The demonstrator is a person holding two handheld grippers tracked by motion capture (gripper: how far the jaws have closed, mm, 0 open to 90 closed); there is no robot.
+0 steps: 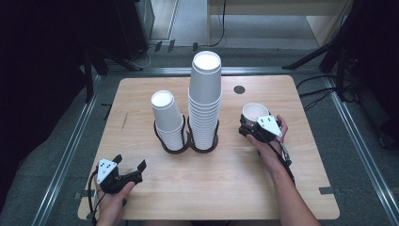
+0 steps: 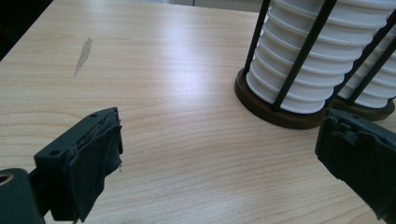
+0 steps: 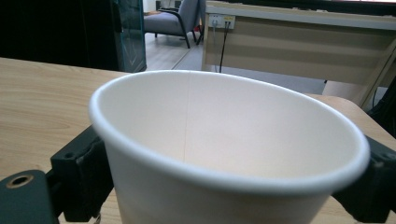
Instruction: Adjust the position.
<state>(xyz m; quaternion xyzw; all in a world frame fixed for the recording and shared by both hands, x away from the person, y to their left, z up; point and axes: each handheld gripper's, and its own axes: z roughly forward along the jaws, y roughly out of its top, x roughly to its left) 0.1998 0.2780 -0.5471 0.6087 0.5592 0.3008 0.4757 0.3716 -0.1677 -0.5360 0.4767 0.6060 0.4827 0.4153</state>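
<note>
A single white paper cup [image 1: 254, 111] stands upright on the wooden table [image 1: 226, 179], right of centre. My right gripper [image 1: 256, 121] reaches around it from the near side. In the right gripper view its two black jaws lie against opposite sides of the cup [image 3: 224, 140], just below the rim. My left gripper [image 1: 130, 161] rests at the table's near left corner, open with nothing between its fingers [image 2: 88, 158]. A short stack of white cups [image 1: 168, 120] and a tall stack [image 1: 205, 94] stand in a dark wire holder [image 1: 188, 143] at the table's centre.
In the left gripper view the short stack [image 2: 308, 70] and the holder's brown base [image 2: 275, 114] are ahead and to the right. A small dark disc [image 1: 239, 89] is set in the tabletop behind the cup. Metal rails and tripod legs ring the table.
</note>
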